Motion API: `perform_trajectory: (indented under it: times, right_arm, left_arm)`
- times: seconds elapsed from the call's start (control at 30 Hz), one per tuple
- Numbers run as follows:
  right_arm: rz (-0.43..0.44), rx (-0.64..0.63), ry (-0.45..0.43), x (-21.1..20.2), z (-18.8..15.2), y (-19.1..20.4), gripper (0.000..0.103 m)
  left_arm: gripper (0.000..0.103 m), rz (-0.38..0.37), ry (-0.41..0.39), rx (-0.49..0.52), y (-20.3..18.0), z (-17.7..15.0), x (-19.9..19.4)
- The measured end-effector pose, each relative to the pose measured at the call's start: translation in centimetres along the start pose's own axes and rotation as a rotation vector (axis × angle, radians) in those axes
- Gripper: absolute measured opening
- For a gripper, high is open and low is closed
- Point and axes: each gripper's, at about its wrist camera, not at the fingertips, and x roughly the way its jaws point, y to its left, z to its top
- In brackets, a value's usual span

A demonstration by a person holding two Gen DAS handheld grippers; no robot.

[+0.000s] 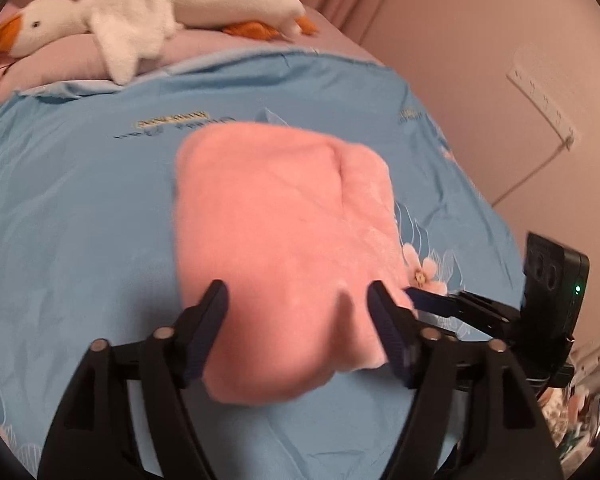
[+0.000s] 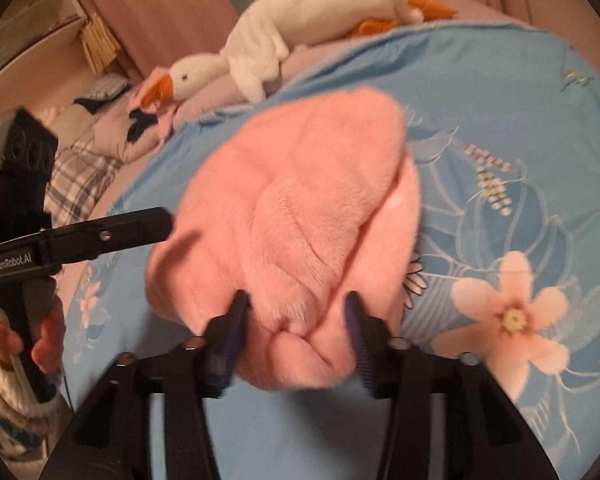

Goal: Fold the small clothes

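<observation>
Pink fleece garment [image 1: 284,240] lies on the blue floral bedspread [image 1: 80,208], already doubled into a thick rounded pad; long axis runs away from both cameras toward the plush goose [image 1: 160,8] at the head of the bed

Left gripper [image 1: 296,312]: fingers spread wide, straddling the near edge of the garment, pads beside the cloth rather than pinching it; nothing held

Right gripper [image 2: 296,320]: fingers part open either side of a bunched near fold; pads look to touch the fleece, but whether they grip it cannot be told

Both grippers stand at the same near end, side by side, right gripper's fingers just beside the left's. Judgement: next fold would carry this near edge away, along the long axis

Writing: "GenRobot.AI" on the left gripper's body [image 2: 16,266], clear from the right wrist view. Yellow and dark print on the bedspread, upside down and blurred, not readable
</observation>
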Motion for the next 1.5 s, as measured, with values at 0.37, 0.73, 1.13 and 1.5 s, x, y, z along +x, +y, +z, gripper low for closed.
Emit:
perform_trajectory:
  times: [0.37,0.73,1.13,1.5]
  right_arm:
    - [0.234,0.347,-0.077,-1.4,2.2,-4.8,0.094]
    - [0.358,0.522,0.031,6.8,5.3,-9.2,0.095]
    - [0.426,0.46,0.122,10.7,5.8,-8.7,0.094]
    - [0.383,0.33,0.02,7.7,5.8,-6.9,0.047]
  left_arm:
    - [0.088,-0.147,0.007,-0.267,6.9,1.4,-0.8]
    - [0.088,-0.319,0.125,-0.42,9.6,2.5,6.2]
    - [0.092,-0.417,0.148,-0.48,10.4,2.4,9.1]
    - [0.075,-0.307,0.095,-0.328,6.7,3.3,6.9]
